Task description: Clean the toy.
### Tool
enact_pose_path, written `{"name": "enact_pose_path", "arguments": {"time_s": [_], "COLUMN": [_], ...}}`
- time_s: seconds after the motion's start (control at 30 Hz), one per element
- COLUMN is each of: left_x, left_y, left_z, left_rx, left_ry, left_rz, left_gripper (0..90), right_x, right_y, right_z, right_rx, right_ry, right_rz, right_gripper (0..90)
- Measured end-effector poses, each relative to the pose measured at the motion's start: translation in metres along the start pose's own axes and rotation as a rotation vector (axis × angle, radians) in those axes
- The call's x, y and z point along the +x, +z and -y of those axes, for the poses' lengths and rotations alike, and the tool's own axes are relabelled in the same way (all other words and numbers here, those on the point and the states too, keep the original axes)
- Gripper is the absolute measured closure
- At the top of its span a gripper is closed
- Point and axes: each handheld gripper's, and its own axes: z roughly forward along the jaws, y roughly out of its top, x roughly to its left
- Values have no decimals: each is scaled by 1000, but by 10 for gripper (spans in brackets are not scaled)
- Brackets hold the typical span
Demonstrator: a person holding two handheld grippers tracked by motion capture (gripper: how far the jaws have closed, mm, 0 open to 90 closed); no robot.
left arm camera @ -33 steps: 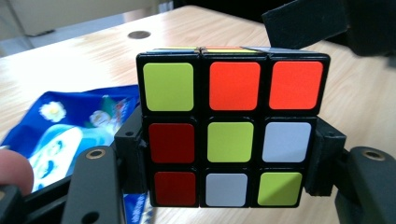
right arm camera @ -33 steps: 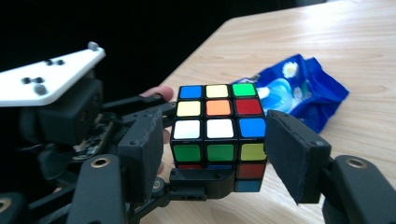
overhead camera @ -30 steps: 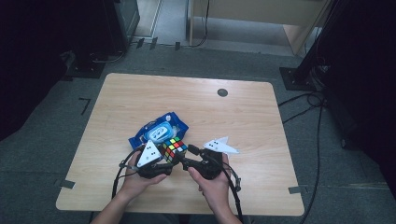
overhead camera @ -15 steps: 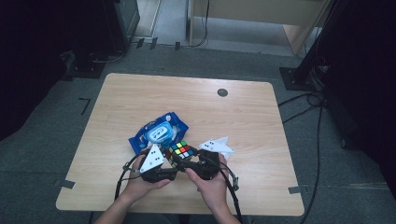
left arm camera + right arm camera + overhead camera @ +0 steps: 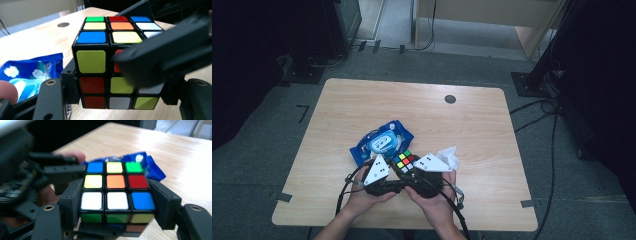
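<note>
Near the table's front edge, both hands hold their grippers nose to nose around the cube, which sits between them just above the wood. The right gripper has its two pads clamped on opposite sides of the cube, as the right gripper view shows. The left gripper is closed on it too, gripping the lower layers from the other direction (the right gripper's jaw crosses in front there). The step in hand looks like a layer turn: it would go best if one gripper holds firm while the other rotates squarely about the cube's axis, layers aligned, so nothing jams or slips. Both wrists angle inward, forearms entering from the near edge. Just beyond the cube lies a blue packet, and to its right a crumpled tissue.
</note>
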Motion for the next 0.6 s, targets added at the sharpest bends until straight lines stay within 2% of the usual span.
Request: {"name": "enact_pose_path", "arguments": {"time_s": [0.07,0.13,0.17,0.23,0.3,0.33,0.5,0.6], "left_x": [9,22,26,35,42,44,49,47], "left_y": [-1,-5,-8,-14,-20,-23,-29,-29], "left_z": [3,4,3,2,0,0,-3,-5], "left_rx": [8,-3,-13,-45,-82,-93,-118,-130], "left_ry": [-47,-115,-136,-184,-229,-245,-268,-283], "left_rz": [-14,-27,-30,-30,-21,-17,-27,-5], "left_gripper": [341,340,341,341,340,340,340,340], "right_x": [-4,-11,-17,-27,-34,-35,-20,-11], "right_y": [-8,-17,-22,-26,-25,-23,2,14], "right_z": [-3,-6,-8,-9,-5,-2,23,32], "right_rx": [-53,-111,-135,-149,-150,-134,-47,-37], "right_ry": [35,61,83,120,135,135,21,16], "right_rz": [-8,13,13,18,29,21,-17,-60], "right_gripper": [312,307,301,285,288,283,283,298]}}
